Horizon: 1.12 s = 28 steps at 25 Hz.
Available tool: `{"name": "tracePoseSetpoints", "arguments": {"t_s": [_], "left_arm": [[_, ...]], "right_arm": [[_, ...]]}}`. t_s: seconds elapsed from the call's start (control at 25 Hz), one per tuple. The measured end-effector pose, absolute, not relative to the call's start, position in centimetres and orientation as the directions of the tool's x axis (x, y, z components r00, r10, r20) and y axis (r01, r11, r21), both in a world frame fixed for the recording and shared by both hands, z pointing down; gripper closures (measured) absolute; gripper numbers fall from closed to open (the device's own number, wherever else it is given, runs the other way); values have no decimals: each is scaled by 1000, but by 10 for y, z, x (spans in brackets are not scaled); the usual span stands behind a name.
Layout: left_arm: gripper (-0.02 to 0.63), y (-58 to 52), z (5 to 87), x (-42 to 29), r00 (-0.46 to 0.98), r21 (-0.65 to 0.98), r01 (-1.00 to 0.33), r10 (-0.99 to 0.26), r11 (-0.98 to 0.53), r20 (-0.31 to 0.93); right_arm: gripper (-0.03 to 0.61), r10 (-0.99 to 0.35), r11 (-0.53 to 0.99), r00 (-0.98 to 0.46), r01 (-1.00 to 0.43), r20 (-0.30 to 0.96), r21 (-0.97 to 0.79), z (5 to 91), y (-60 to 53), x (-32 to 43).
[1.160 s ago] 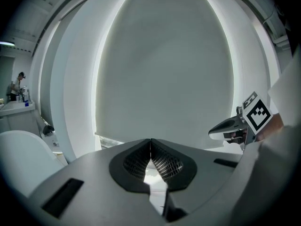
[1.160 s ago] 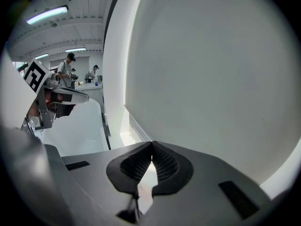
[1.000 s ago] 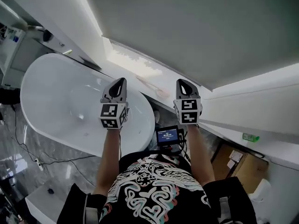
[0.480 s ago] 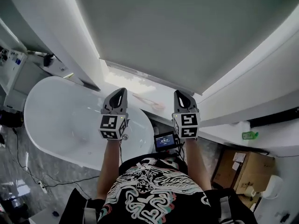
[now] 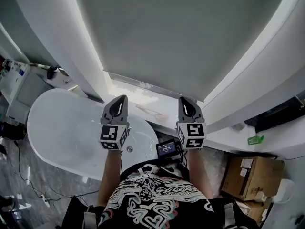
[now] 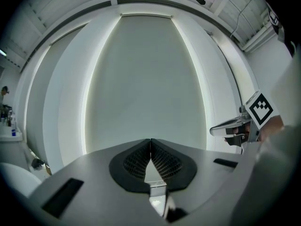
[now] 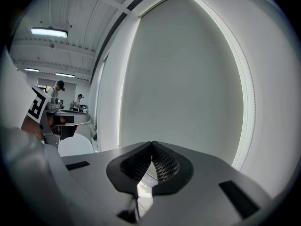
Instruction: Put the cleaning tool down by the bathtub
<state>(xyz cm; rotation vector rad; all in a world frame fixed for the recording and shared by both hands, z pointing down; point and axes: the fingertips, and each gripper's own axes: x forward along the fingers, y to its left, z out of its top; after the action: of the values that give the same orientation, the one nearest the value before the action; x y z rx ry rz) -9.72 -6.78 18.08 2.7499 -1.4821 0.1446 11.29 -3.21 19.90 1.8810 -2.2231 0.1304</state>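
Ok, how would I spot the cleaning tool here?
Find the white bathtub, then the bright ledge behind it under the grey blind. The cleaning tool lies there: a thin stick, pinkish where all around it is white.

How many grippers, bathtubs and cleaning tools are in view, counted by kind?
Grey two-jaw grippers, both shut and empty: 2 (left gripper, right gripper)
White oval bathtub: 1
Slim pinkish cleaning tool: 1
Total: 4

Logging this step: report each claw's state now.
Left claw: closed, holding nothing.
Right claw: closed, holding nothing.
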Motion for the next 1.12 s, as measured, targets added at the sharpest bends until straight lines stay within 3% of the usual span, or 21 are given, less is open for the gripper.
{"name": "tracePoseSetpoints", "arguments": {"t_s": [0.24, 1.12], "left_arm": [[597, -68, 179, -102, 528, -44, -846, -845, -532, 83], [597, -59, 170, -82, 568, -87, -815, -819, -573, 78]], "right_arm": [[551, -973, 169, -149, -981, 174, 101, 180, -26, 114], [551, -973, 154, -130, -981, 191, 117, 186, -12, 117]]}}
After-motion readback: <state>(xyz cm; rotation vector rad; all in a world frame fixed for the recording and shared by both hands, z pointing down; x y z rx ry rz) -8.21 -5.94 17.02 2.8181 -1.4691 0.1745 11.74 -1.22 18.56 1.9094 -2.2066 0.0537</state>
